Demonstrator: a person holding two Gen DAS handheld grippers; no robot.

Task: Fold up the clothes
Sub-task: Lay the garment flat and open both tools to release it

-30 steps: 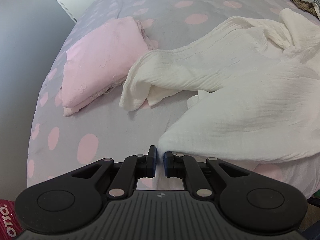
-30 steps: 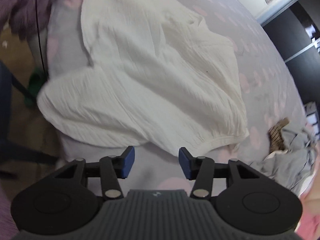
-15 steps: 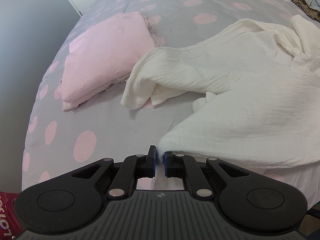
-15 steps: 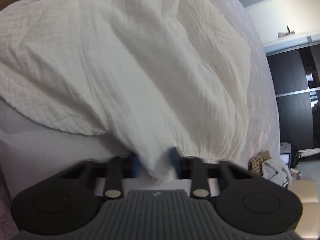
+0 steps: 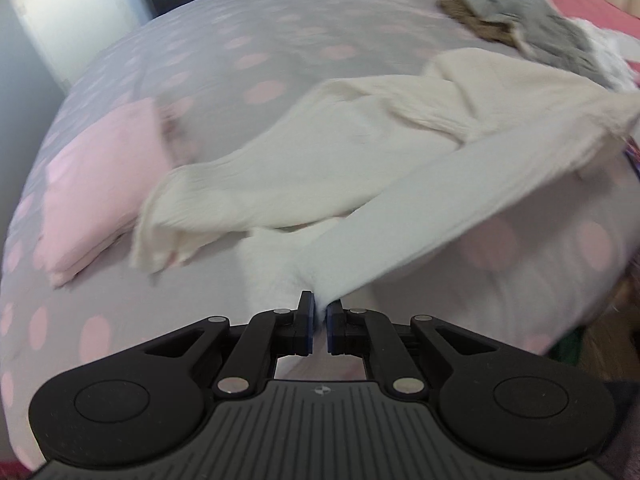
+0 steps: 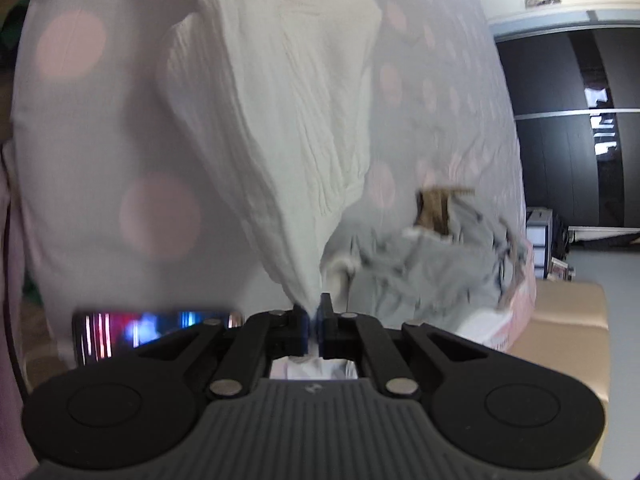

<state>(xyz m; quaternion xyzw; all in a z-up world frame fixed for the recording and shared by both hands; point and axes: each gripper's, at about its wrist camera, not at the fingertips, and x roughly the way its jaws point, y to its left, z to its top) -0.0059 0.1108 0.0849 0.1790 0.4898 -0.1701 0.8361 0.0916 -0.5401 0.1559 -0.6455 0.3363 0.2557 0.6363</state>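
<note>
A cream crinkled garment lies spread over the grey bed with pink dots. My left gripper is shut on one corner of its hem, and the cloth rises taut from the jaws toward the right. In the right wrist view the same cream garment hangs in a stretched fold up from my right gripper, which is shut on another corner of it. A folded pink garment rests on the bed at the left.
A heap of grey and brown clothes sits at the far right of the bed and shows as a grey pile beside my right gripper. A dark wardrobe and a cardboard box stand right. A phone-like screen lies low left.
My right gripper has gone from open to shut on the cream garment's hem. Both grippers have lifted, pulling the cloth's near edge up off the bed. Both views are blurred by the motion.
</note>
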